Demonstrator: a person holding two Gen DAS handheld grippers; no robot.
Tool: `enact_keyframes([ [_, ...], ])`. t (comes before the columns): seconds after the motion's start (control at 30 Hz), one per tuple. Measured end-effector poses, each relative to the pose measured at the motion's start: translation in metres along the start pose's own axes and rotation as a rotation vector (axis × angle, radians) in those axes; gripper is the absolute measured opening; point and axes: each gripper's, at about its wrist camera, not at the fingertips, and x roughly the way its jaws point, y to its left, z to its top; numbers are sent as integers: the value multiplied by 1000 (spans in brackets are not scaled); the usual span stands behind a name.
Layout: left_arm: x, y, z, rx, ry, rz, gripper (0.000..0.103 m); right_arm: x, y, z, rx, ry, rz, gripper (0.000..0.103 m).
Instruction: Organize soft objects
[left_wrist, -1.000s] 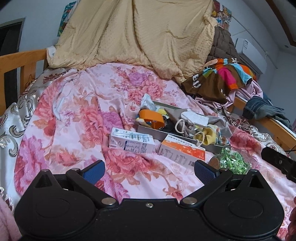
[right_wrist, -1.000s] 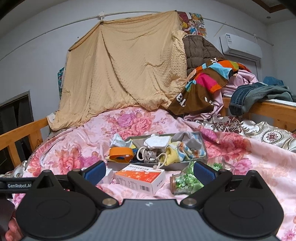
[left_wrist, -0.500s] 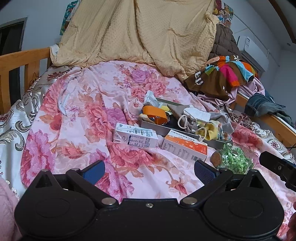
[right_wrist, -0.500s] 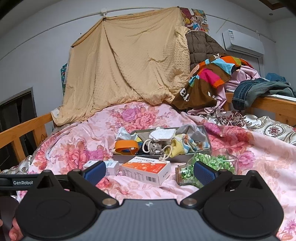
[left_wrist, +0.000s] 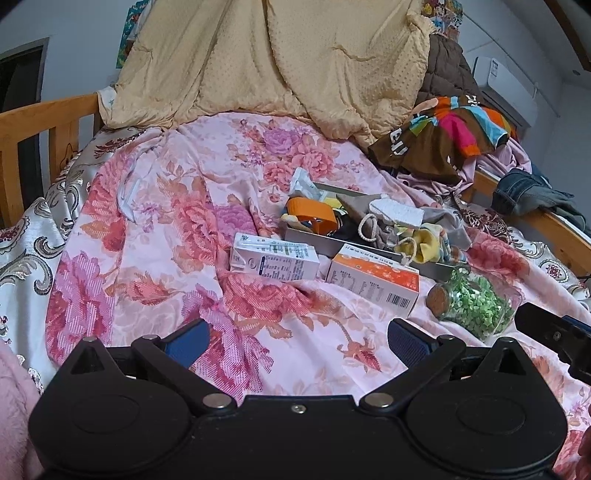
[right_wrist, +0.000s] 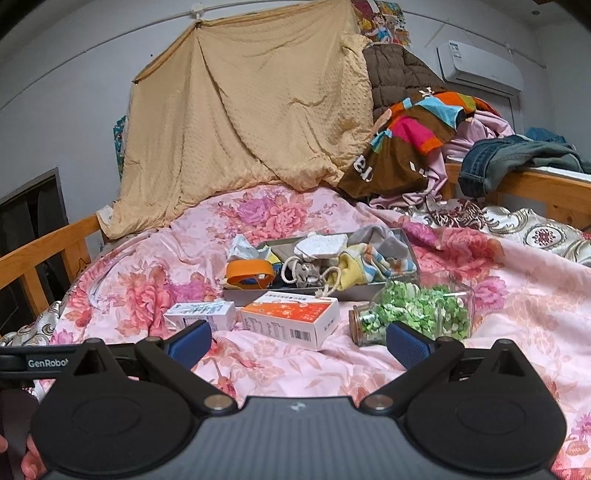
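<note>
**Sorting barely begun: both grippers empty over the bed**

Seen from the left wrist, the left gripper (left_wrist: 297, 341) hangs open with nothing between its blue pads, low over the flowered bedspread (left_wrist: 155, 229). At about 12 o'clock from it lies a white carton (left_wrist: 274, 259); toward 1 o'clock an orange box (left_wrist: 375, 280), and behind both the grey tray (left_wrist: 308, 237) heaped with soft things: an orange band (left_wrist: 312, 209), a white pouch (left_wrist: 397, 211), a yellow sock (left_wrist: 428, 242). At 2 o'clock a jar (left_wrist: 474, 304) of green bits lies on its side.

The right gripper (right_wrist: 297, 341) is likewise spread wide and empty, the jar just ahead at 1 o'clock.

The soft pieces appear already gathered in the tray, though jumbled; whether they need further arranging I cannot tell.
</note>
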Motion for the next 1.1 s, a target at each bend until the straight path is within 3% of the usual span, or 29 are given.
enact_keyframes([
  [0.4,4,-7,-3,55,-26,-17,102,9,-4,-6,-2,18,-46,103],
  [0.83,9,-8,-3,37,-45,-19,102,17,-5,-10,-20,27,-76,103],
  [1.1,8,-12,-2,47,-122,-42,102,24,-9,-10,-37,13,-104,103],
])
